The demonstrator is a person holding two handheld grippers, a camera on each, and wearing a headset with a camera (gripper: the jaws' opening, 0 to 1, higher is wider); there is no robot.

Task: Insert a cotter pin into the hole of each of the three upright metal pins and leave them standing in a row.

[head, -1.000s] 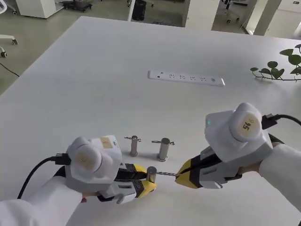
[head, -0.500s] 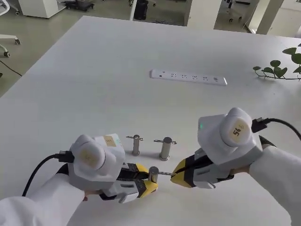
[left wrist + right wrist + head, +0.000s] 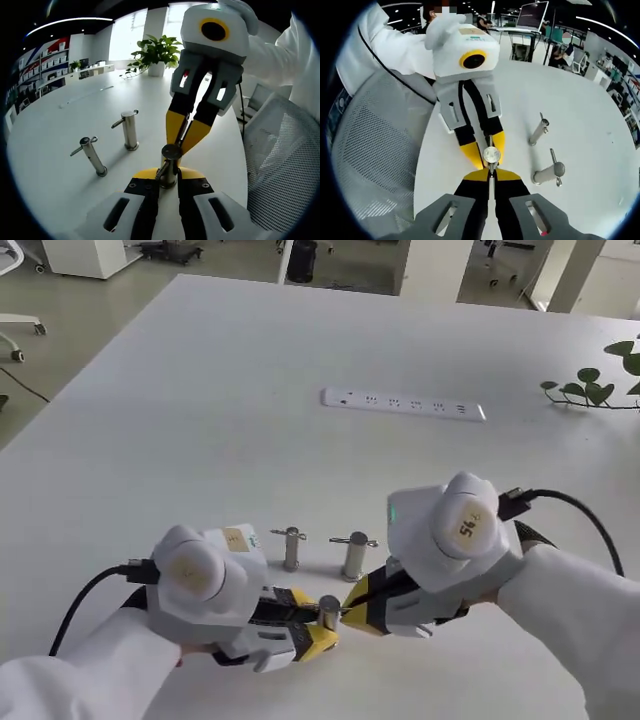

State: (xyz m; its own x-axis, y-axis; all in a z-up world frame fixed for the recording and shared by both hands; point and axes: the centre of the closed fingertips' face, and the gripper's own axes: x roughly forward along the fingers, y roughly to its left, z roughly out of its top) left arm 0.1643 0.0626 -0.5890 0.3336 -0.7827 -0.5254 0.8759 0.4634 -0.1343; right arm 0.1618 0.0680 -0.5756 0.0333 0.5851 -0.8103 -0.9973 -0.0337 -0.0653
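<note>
The near pin (image 3: 328, 612) stands upright on the bench (image 3: 230, 390) at its front edge, between the two grippers; the left gripper (image 3: 318, 626) has its yellow-tipped jaws pinching the pin's shaft from either side, low down, as the left gripper view shows, with the round head clear above the tips. The cotter pin (image 3: 491, 169) lies level and points straight at the near pin; it is pinched between the jaws of the right gripper (image 3: 350, 608), which are pressed almost together on it; its free end meets the near pin just under the head; how far it has entered the hole I cannot tell. The right jaws' tips sit just beside the near pin, opposite the left jaws, the two grippers facing each other nose to nose. Beyond the near pin the far left pin (image 3: 291, 550) and the far right pin (image 3: 355, 558) stand upright and apart from each other; the first has a fitted cotter (image 3: 281, 532) through its top, the second another cotter (image 3: 346, 540) likewise. Farther back a white power strip (image 3: 404, 404) lies on the bench; a green plant (image 3: 595, 385) sits at the far right edge.
</note>
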